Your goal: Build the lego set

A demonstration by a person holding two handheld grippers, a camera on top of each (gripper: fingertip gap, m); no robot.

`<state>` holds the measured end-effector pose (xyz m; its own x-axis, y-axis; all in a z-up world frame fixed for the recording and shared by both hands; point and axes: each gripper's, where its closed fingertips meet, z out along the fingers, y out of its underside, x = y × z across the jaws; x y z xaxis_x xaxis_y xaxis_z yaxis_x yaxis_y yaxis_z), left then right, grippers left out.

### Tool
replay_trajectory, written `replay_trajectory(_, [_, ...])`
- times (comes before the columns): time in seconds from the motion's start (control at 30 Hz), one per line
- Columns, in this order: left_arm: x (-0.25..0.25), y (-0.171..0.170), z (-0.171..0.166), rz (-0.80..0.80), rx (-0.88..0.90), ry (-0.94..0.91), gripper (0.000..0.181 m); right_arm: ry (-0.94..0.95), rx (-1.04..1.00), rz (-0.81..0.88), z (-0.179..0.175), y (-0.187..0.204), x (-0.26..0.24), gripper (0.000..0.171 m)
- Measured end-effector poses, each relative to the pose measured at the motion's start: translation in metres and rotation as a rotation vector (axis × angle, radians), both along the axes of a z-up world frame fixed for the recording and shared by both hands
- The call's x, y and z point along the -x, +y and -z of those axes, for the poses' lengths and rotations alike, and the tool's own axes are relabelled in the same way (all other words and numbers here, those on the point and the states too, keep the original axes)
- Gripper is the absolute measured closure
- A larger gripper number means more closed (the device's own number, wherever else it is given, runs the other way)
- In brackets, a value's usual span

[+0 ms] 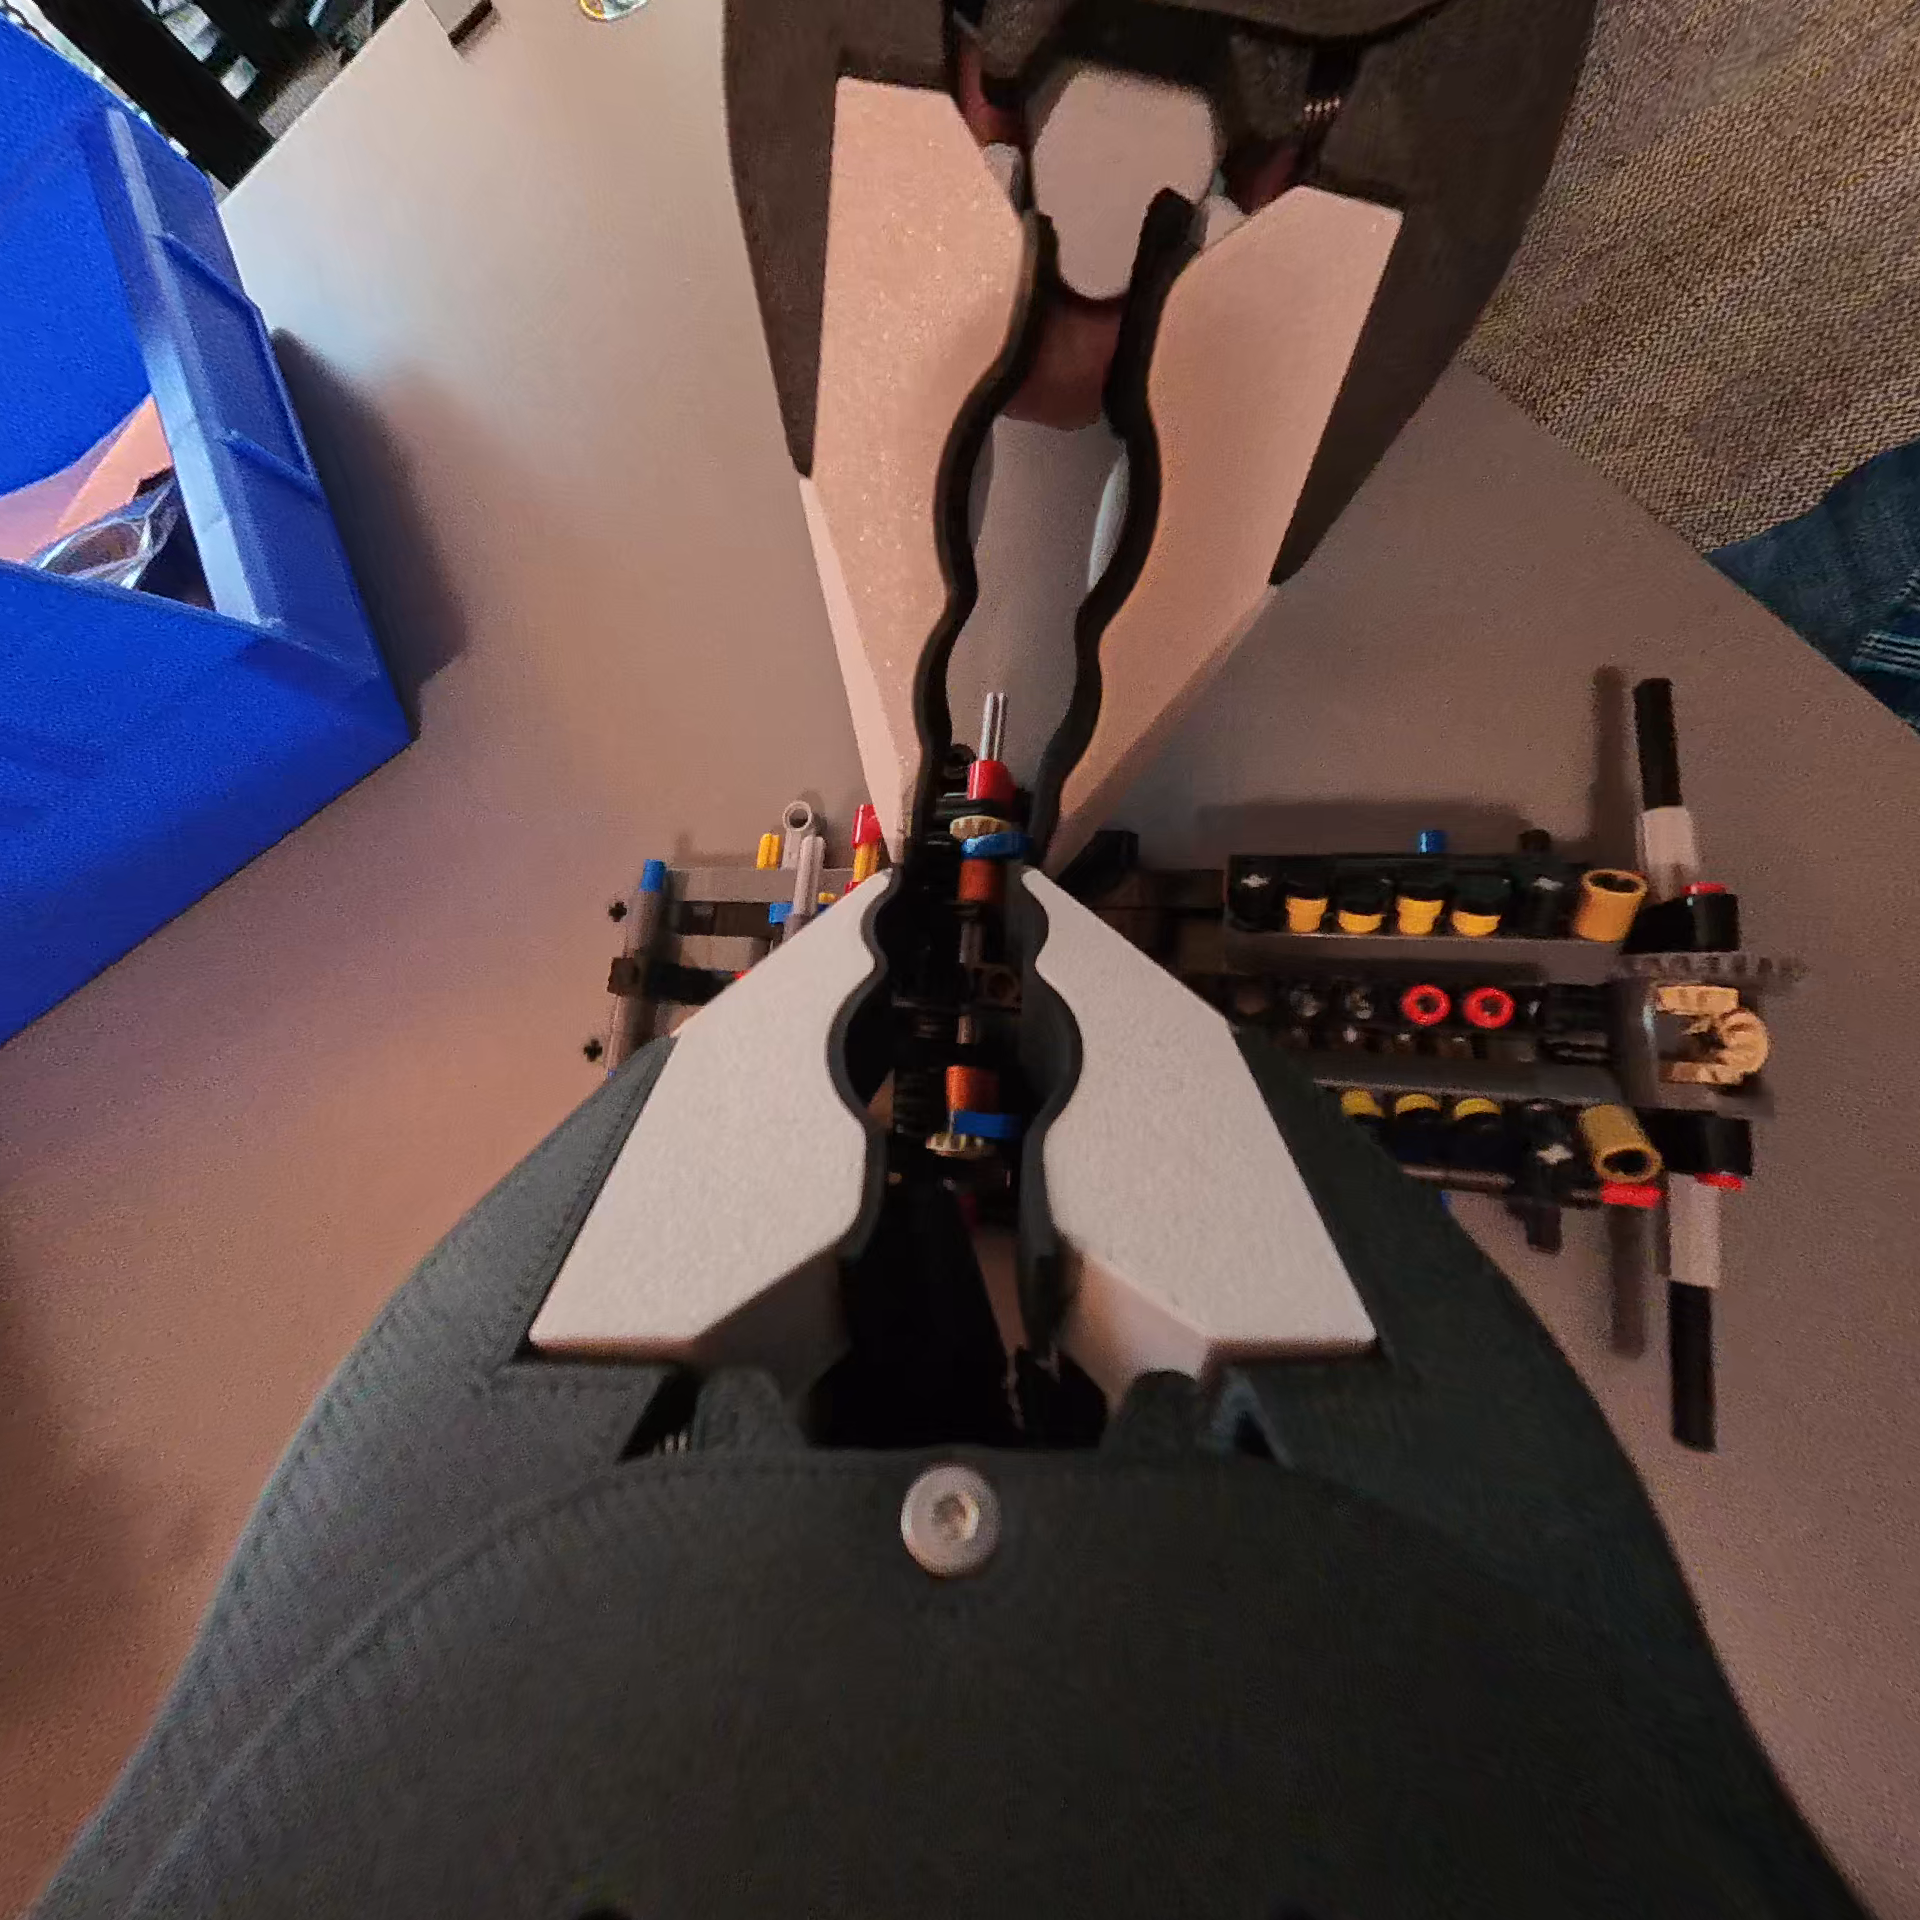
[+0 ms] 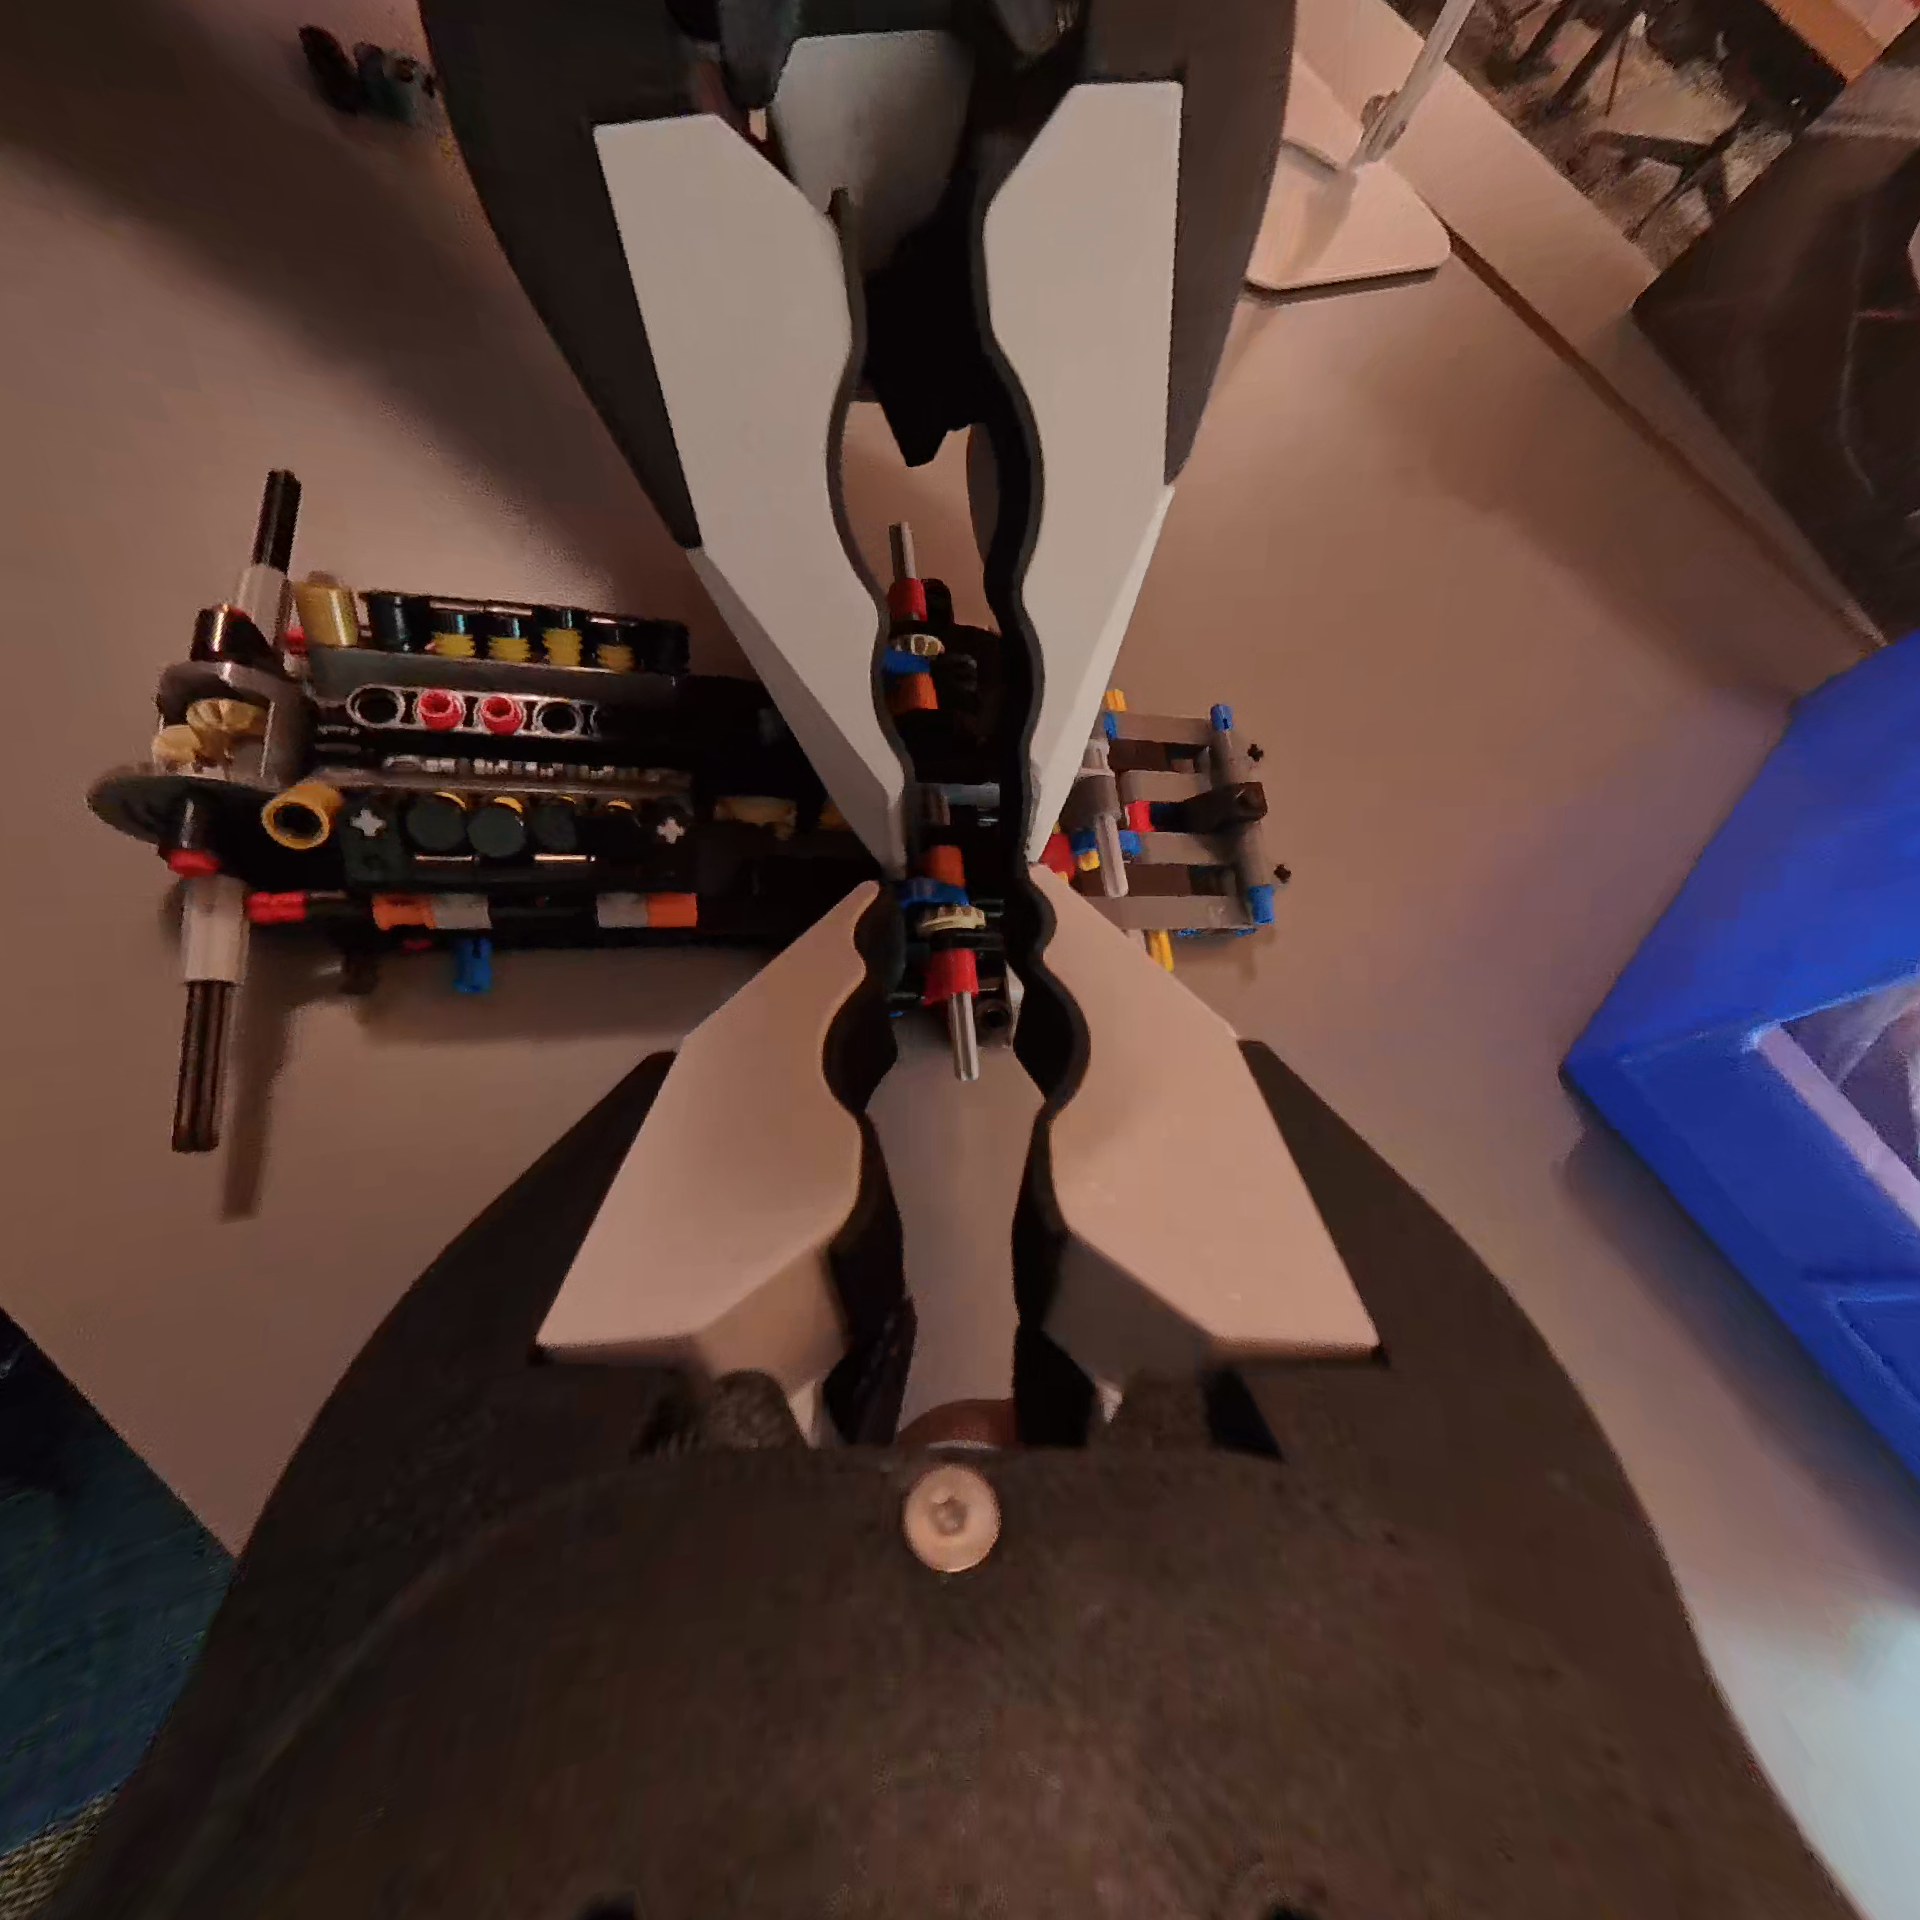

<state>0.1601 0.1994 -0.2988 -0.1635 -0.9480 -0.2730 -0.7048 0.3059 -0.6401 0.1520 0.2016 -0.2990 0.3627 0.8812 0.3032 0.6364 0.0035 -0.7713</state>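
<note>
A long Lego Technic model (image 1: pixel 1403 997) lies on the pale table, with black beams, yellow and red pins, and a tan gear at one end. It also shows in the right wrist view (image 2: pixel 499 727). Its narrow middle section carries a grey axle with a red bush (image 1: pixel 992 769), also seen in the right wrist view (image 2: pixel 951 977). My left gripper (image 1: pixel 956 883) is shut on this middle section from one side. My right gripper (image 2: pixel 956 894) is shut on it from the opposite side. The two grippers' tips nearly touch. The right gripper (image 1: pixel 977 821) and left gripper (image 2: pixel 964 831) each show in the other's view.
A blue bin (image 1: pixel 156 675) stands close to the model's grey ladder-like end and also shows in the right wrist view (image 2: pixel 1787 987). A white stand base (image 2: pixel 1340 239) sits farther off. Small dark pieces (image 2: pixel 364 68) lie apart. Carpet (image 1: pixel 1714 260) lies beyond the table edge.
</note>
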Motion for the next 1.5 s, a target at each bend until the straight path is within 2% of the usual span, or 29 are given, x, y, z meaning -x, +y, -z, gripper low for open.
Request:
replay_trajectory(0.6, [-0.003,0.003,-0.001,-0.04,0.017,-0.05,0.165,0.128,0.274,0.008,-0.001,0.003,-0.003,0.156])
replay_trajectory(0.7, [-0.004,0.004,-0.001,-0.05,0.032,-0.07,0.165,0.136,0.287,0.005,-0.001,0.003,-0.003,0.156])
replay_trajectory(0.83, [-0.004,0.003,-0.002,-0.057,0.032,-0.079,0.169,0.103,0.199,0.0,-0.001,0.002,-0.002,0.154])
replay_trajectory(1.07, [-0.007,-0.001,-0.001,-0.054,0.041,-0.098,0.17,0.173,0.285,-0.013,-0.006,-0.005,-0.004,0.149])
replay_trajectory(1.2, [-0.007,-0.001,-0.001,-0.053,0.043,-0.101,0.17,0.265,0.345,-0.004,-0.016,-0.003,-0.009,0.161])
replay_trajectory(1.5, [-0.007,-0.002,0.0,-0.052,0.056,-0.101,0.17,0.121,0.29,0.014,-0.004,-0.002,-0.01,0.158])
